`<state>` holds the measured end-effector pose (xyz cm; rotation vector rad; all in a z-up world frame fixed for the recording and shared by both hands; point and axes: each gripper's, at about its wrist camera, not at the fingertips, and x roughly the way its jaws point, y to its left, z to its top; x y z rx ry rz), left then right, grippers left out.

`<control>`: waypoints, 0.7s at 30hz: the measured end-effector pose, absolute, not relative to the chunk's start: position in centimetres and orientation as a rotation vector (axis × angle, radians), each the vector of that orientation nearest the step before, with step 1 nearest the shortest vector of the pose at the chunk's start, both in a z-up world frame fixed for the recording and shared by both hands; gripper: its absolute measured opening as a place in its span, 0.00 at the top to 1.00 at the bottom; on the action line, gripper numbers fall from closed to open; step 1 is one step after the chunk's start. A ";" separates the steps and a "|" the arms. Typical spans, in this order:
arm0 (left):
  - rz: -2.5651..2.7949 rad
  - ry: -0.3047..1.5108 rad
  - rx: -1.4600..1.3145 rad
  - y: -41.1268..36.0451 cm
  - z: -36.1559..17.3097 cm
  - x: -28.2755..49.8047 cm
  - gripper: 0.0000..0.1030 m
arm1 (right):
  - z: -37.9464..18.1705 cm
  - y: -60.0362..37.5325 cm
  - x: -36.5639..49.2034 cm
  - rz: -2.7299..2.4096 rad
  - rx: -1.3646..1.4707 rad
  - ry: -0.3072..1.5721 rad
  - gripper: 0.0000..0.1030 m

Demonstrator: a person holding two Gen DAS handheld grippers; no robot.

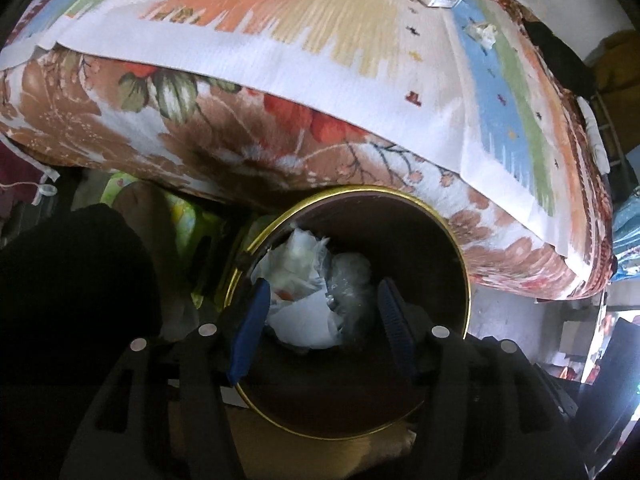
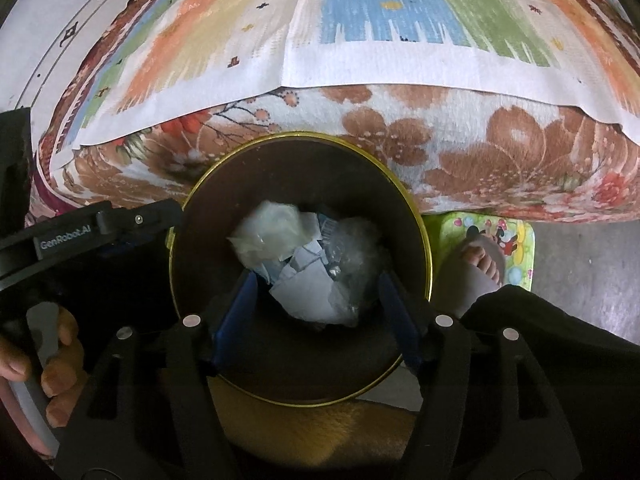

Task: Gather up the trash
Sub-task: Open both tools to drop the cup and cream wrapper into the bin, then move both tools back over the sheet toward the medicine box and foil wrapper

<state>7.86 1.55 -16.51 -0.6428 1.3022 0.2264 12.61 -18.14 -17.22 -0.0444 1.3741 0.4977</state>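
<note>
Both jaws open over the bin, nothing held.

Left gripper [image 1: 322, 312] and right gripper [image 2: 316, 304] had their jaws apart and empty, both pointed steeply down into the gold-rimmed bin [image 2: 428, 248], probably to drop straight in. Trash pile [image 2: 304, 264] (paper, clear plastic) lay at the bin bottom, clear of the blue pads. Bin stood on the floor against the bed [image 2: 460, 160]. More scraps sat on the bedspread: crumpled tissue [image 1: 484, 34], small wrapper [image 1: 442, 2]. Hand [image 2: 60, 356] gripped the left handle.
</note>
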 end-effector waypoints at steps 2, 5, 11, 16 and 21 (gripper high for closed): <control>0.230 1.282 -0.628 1.5 -15.9 7.8 0.45 | -17.0 -18.1 12.6 0.501 -0.044 1.365 0.41; 0.228 1.248 -0.586 1.2 -14.6 7.9 0.44 | -16.4 -18.3 12.7 0.512 -0.026 1.348 0.40; 0.190 1.202 -0.445 0.1 -11.2 8.3 0.43 | -13.8 -18.1 13.0 0.519 -0.081 1.241 0.37; 0.185 1.138 -0.356 0.1 -7.9 9.3 0.40 | -12.3 -17.9 13.9 0.530 -0.111 1.192 0.36; 0.181 1.095 -0.261 0.2 -5.6 10.5 0.38 | -10.3 -17.9 15.4 0.536 -0.094 1.148 0.32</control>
